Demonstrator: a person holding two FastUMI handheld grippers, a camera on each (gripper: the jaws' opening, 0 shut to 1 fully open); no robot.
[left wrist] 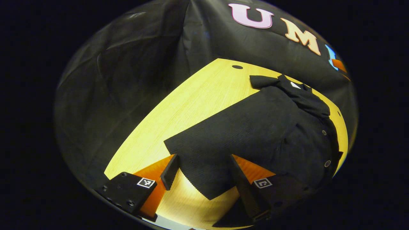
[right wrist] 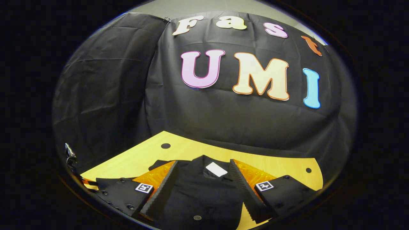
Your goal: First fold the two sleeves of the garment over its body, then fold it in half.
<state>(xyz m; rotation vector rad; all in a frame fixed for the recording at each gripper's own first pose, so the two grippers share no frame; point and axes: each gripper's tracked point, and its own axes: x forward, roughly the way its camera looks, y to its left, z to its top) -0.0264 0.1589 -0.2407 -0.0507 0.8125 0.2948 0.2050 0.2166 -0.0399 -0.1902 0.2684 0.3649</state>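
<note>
A black corduroy shirt (left wrist: 255,127) lies flat on the yellow wooden table (left wrist: 191,105). Its collar with a white label (left wrist: 294,85) is at the far end, and the buttoned front (left wrist: 324,132) is on the right. One broad sleeve (left wrist: 207,159) runs from the shoulder toward me. Its cuff end lies between the spread fingers of my left gripper (left wrist: 204,156), which is open. In the right gripper view, the right gripper (right wrist: 203,162) is open and low over the collar end. The white label (right wrist: 216,169) and a button (right wrist: 197,218) sit between its fingers.
The table has small dark holes (left wrist: 237,67) (right wrist: 165,146) (right wrist: 308,170) near its far edge. Black cloth walls close in the table behind and on the left. Bare tabletop (left wrist: 166,127) lies to the left of the sleeve.
</note>
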